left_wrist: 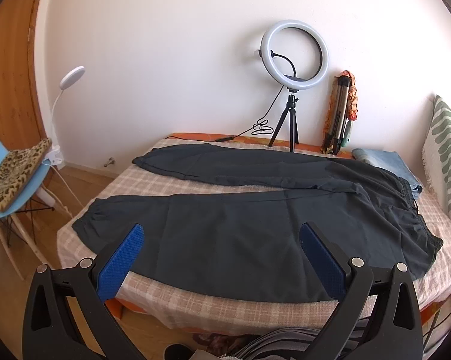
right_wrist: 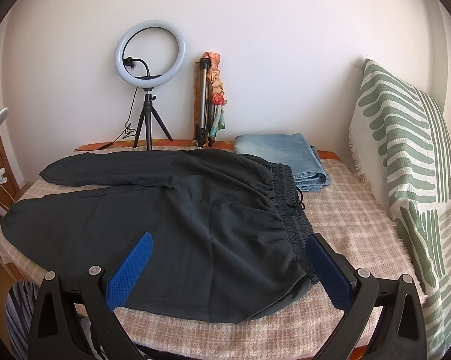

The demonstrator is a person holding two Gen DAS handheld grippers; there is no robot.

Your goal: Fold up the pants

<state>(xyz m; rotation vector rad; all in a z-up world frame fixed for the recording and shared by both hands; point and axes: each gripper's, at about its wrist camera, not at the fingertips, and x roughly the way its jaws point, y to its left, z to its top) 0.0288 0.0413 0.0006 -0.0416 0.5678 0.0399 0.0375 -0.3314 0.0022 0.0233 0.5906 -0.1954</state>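
Dark grey pants [left_wrist: 240, 234] lie spread flat on the checked bed cover [left_wrist: 195, 303], legs to the left, elastic waistband [left_wrist: 417, 219] to the right. My left gripper [left_wrist: 222, 231] hovers open above the near leg, its blue pads [left_wrist: 120, 264] wide apart and holding nothing. In the right wrist view the same pants [right_wrist: 171, 234] fill the middle, with the waistband [right_wrist: 291, 210] at the right. My right gripper [right_wrist: 228, 240] is open above the hip part near the waistband, empty.
Folded blue jeans [right_wrist: 285, 156] lie at the far right of the bed. A ring light on a tripod [left_wrist: 294, 57] and a folded tripod [left_wrist: 339, 114] stand by the wall. A green-striped cushion [right_wrist: 405, 165] leans at the right. A blue chair [left_wrist: 18, 189] stands left of the bed.
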